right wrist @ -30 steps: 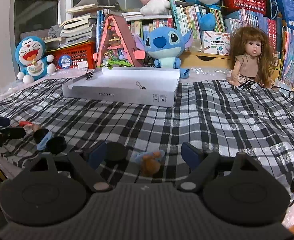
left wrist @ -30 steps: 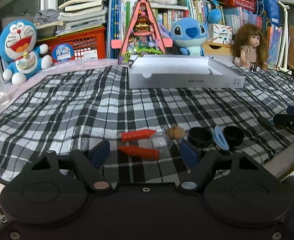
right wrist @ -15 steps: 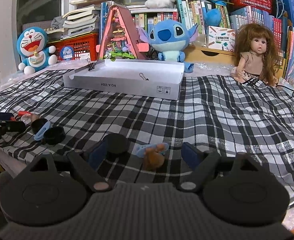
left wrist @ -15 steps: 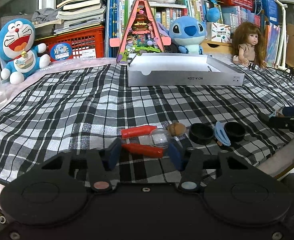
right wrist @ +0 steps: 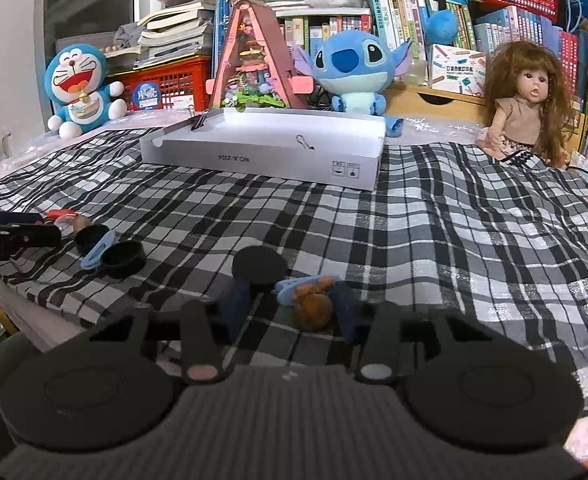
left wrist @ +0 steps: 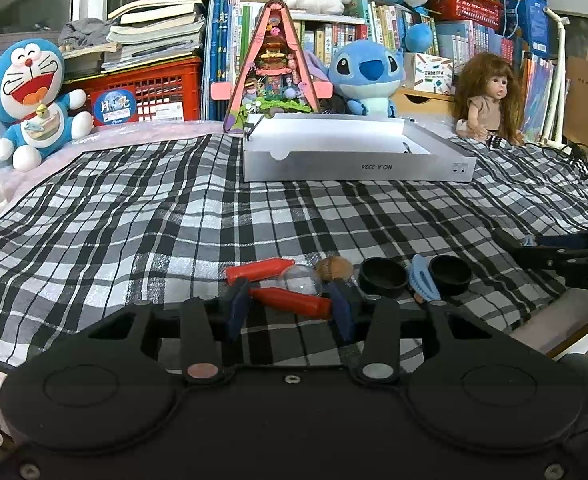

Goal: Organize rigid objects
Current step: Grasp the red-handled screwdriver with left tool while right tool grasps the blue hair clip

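Inside white box [right wrist: 262, 160], one binder clip [right wrist: 304, 143], another on rim

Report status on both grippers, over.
Left gripper clamped on red stick. Right gripper jaws closing around brown toy and blue clip. Black cap close beside.

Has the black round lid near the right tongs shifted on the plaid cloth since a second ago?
No. The black round lid stays by the blue clip; only the right tongs are closing around them.

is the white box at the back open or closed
Open: the white box has no lid on, and its pale inside floor shows, with one small clip lying in it.
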Demonstrator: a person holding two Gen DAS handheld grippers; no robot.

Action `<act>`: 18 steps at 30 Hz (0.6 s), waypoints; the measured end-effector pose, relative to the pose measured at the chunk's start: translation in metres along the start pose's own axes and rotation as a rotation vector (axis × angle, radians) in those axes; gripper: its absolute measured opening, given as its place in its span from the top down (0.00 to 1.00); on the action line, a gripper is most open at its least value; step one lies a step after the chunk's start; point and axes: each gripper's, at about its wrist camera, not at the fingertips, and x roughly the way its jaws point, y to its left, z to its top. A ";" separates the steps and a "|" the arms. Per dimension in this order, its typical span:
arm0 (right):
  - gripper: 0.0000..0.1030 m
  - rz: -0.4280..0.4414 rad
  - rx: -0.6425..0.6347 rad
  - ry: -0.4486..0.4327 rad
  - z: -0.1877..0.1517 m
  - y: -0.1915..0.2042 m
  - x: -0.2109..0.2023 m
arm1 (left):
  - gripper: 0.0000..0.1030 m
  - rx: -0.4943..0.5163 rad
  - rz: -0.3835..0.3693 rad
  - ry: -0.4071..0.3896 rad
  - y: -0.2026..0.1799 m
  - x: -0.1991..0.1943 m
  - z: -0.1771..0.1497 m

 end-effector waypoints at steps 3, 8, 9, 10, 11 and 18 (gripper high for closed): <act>0.64 0.004 -0.001 0.000 0.001 0.001 -0.001 | 0.60 0.007 -0.005 -0.010 -0.003 -0.002 0.001; 0.65 0.009 0.000 -0.004 0.002 0.002 -0.003 | 0.60 0.012 -0.008 -0.011 -0.006 -0.002 0.002; 0.65 0.009 0.001 -0.006 0.002 0.002 -0.004 | 0.60 0.010 -0.009 -0.012 -0.006 -0.003 0.002; 0.65 0.010 0.001 -0.008 0.002 0.002 -0.005 | 0.60 0.010 -0.009 -0.014 -0.006 -0.003 0.002; 0.65 0.010 0.001 -0.011 0.002 0.002 -0.006 | 0.60 0.010 -0.009 -0.016 -0.007 -0.003 0.002; 0.65 0.005 0.001 -0.019 0.003 0.001 -0.010 | 0.60 0.003 -0.009 -0.023 -0.007 -0.004 0.005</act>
